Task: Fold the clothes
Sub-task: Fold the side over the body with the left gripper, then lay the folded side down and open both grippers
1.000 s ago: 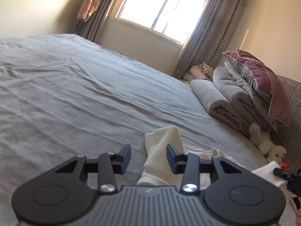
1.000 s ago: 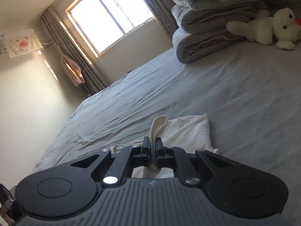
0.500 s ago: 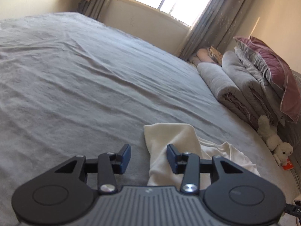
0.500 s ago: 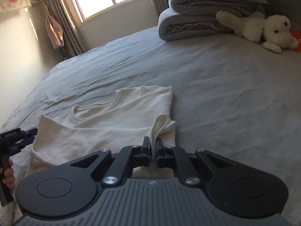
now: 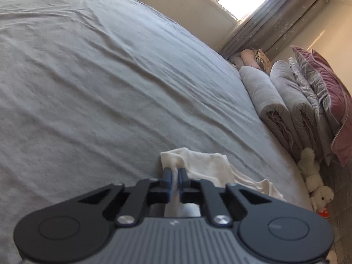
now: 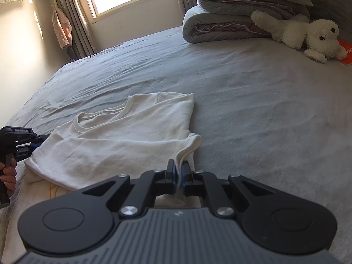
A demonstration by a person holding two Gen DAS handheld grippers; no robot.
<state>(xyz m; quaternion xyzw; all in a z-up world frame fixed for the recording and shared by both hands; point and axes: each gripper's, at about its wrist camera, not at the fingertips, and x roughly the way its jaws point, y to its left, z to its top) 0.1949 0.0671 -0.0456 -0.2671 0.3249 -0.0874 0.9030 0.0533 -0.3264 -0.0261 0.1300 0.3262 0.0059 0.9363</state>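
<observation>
We see the left gripper (image 5: 175,177) just closing on the cream shirt (image 6: 132,136) edge; the right gripper (image 6: 179,171) pinches its lower-centre fold on the bed (image 6: 253,110).

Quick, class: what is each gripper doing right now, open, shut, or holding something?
Left gripper: its fingers have just closed, pinching an edge of the cream T-shirt.
Right gripper: shut, gripping a fold of the same T-shirt.
</observation>
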